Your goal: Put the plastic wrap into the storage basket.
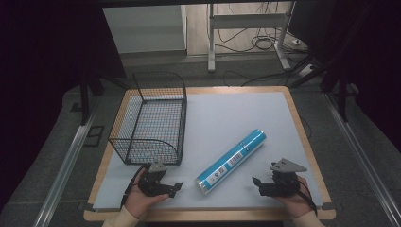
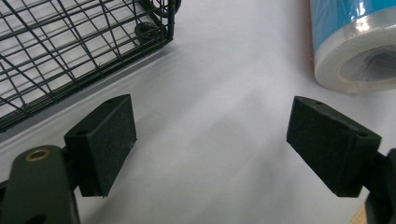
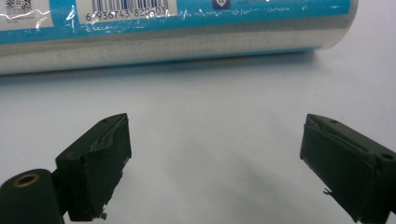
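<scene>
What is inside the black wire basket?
Nothing shows inside the wire basket; through its mesh you see its wire floor and the grey mat underneath. The blue roll lies outside it on the mat. No part of the basket's inside is covered.

A staged recording bay in a lab or workshop, not a home.

A wood-edged desk [image 1: 302, 142] topped with a plain grey mat [image 1: 236, 118] stands boxed in by black curtains [image 1: 42, 71] on the left and right, with metal rails [image 1: 66, 165] running along the grey floor on both sides. Beyond it, loose cables [image 1: 265, 42] coil around the white metal legs of another frame [image 1: 246, 28], and a power strip [image 1: 298, 43] lies on the floor. The bare surfaces, dark drapes and exposed wiring mark the place as a technical test space.
</scene>
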`<state>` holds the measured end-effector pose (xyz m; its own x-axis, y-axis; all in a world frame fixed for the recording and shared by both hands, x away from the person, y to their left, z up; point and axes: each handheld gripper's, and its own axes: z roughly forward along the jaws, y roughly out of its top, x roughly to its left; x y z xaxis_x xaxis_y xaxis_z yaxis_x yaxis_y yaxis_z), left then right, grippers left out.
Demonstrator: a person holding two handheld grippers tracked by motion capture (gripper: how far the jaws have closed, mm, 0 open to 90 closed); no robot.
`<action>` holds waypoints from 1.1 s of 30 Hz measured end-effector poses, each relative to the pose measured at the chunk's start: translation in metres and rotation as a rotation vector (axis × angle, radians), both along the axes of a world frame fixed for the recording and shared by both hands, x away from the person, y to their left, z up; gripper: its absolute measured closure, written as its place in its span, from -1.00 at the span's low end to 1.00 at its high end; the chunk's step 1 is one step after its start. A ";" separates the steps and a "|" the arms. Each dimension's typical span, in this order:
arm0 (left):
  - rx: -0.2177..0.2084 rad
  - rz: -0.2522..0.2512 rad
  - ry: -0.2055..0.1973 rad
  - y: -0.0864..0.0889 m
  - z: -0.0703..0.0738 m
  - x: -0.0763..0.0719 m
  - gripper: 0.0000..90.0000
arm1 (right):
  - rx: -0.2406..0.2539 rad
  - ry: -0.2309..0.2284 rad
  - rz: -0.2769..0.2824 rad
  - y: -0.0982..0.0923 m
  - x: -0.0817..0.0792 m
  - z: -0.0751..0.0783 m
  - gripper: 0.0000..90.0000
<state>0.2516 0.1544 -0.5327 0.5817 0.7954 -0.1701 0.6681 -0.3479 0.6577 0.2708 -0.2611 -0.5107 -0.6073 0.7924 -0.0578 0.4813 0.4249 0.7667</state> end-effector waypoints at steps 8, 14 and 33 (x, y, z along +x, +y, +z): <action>0.003 -0.007 -0.002 0.000 0.001 -0.001 -0.65 | 0.007 -0.008 -0.013 -0.004 -0.001 0.003 -0.73; 0.008 -0.006 -0.007 0.002 0.001 0.000 -0.65 | -0.008 -0.004 -0.004 -0.003 0.000 0.001 -0.73; 0.001 -0.021 -0.045 -0.001 0.016 -0.004 -0.63 | -0.037 -0.023 0.019 -0.001 -0.002 0.001 -0.73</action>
<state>0.2474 0.1532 -0.5172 0.6053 0.7831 -0.1429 0.6304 -0.3620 0.6867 0.2692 -0.2625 -0.5098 -0.6202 0.7779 -0.1011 0.4555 0.4620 0.7610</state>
